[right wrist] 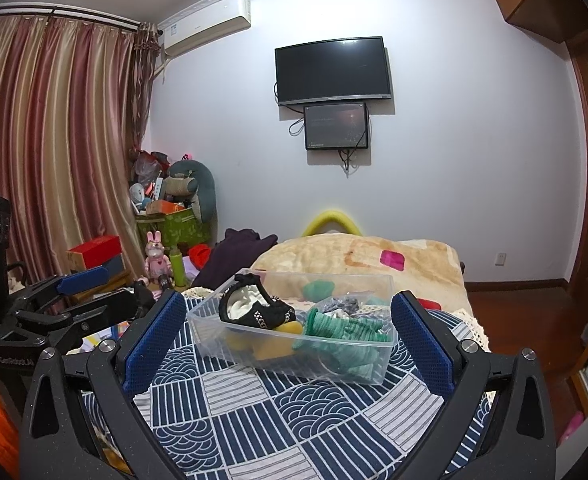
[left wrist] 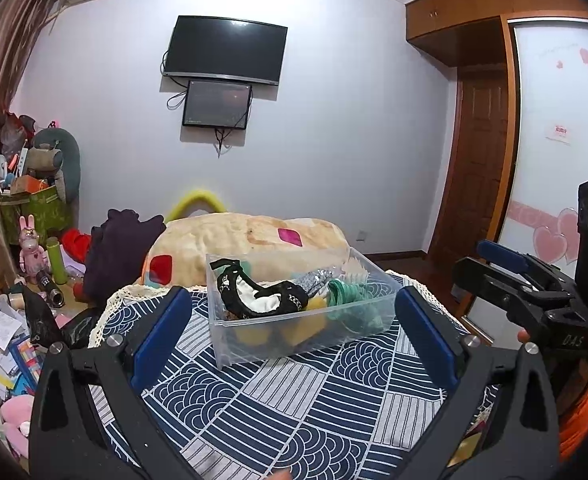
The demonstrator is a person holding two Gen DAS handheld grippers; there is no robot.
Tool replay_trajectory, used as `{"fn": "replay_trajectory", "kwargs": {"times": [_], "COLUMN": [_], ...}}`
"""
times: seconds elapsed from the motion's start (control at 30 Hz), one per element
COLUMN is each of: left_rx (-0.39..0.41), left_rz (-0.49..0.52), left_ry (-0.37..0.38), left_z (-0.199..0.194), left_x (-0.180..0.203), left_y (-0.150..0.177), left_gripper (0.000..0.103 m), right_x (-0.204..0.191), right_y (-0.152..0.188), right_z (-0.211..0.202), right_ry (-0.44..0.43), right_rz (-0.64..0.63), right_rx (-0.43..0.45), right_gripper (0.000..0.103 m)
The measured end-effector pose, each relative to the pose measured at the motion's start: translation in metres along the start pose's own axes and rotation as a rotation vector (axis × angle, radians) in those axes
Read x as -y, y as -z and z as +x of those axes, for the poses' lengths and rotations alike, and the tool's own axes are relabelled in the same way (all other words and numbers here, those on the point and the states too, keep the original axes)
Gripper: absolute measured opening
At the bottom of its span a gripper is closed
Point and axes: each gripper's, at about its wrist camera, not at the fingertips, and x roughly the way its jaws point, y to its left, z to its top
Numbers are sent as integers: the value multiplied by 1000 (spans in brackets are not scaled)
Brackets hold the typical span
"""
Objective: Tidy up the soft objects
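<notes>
Soft objects [left wrist: 294,300] heaped inside clear bin [left wrist: 229,340]; both grippers' fingers spread, empty.

Clear bin [left wrist: 294,340] holds socks [left wrist: 261,298], apparently jumbled.

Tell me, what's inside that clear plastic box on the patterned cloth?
The clear plastic box holds soft items: a black-trimmed white piece, green ribbed fabric, a grey patterned item and something yellow underneath. Whatever lies beneath the pile is covered.
</notes>
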Motion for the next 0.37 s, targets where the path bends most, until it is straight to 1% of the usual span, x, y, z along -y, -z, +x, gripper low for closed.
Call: {"fn": "replay_trajectory", "kwargs": {"times": [0.37], "left_rx": [-5], "left_rz": [-7], "left_ry": [9], "left_z": [0], "left_x": [1], "left_y": [1], "left_gripper": [103], "right_x": [-1], "right_y": [2], "right_z": [0], "right_ry": [2], "right_rz": [2], "right_rx": [-1], "right_gripper": [103]}}
